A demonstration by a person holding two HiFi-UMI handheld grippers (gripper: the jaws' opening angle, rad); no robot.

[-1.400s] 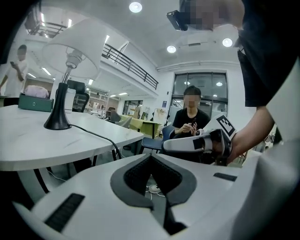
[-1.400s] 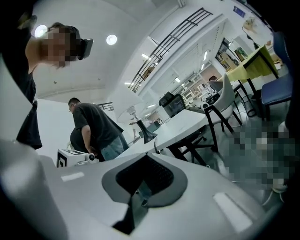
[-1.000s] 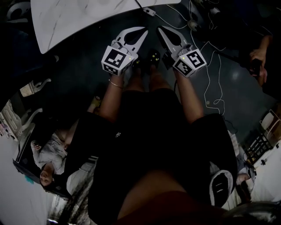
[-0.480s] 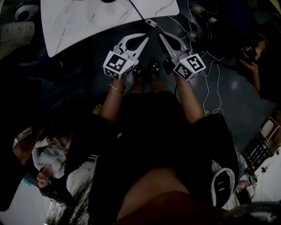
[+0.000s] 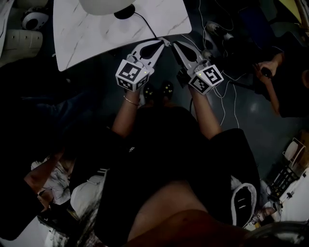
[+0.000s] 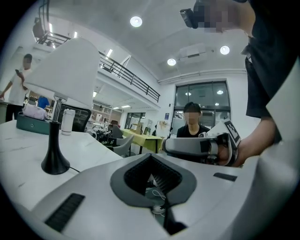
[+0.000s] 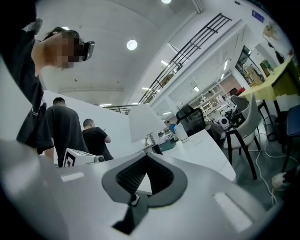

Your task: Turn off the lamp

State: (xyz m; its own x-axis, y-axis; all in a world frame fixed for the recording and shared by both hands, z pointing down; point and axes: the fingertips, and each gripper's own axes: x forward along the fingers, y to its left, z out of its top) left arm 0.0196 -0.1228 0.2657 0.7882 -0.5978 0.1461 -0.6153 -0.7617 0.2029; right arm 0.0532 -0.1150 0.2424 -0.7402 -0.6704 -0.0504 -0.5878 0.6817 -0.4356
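Note:
The lamp stands on the white marble table (image 5: 87, 34), its white shade (image 5: 104, 5) at the top edge of the head view and its black base (image 5: 124, 12) trailing a cord. My left gripper (image 5: 163, 43) and right gripper (image 5: 175, 44) hover side by side at the table's near edge, both shut with nothing between the jaws. In the left gripper view the lamp's shade (image 6: 70, 70) and base (image 6: 55, 161) lie to the left, beyond my left gripper (image 6: 151, 155). In the right gripper view the shade (image 7: 147, 122) shows just past my right gripper (image 7: 146, 157).
White cables (image 5: 231, 91) run over the dark floor to the right, where a person (image 5: 273, 82) stands. My feet (image 5: 157, 90) are below the grippers. A teal box (image 6: 33, 123) and a white cup (image 6: 68, 121) sit behind the lamp. A chair (image 7: 243, 126) stands beside the table.
Both grippers have come up to the table's near edge, still shut. The lamp's shade and base have entered the head view at the top.

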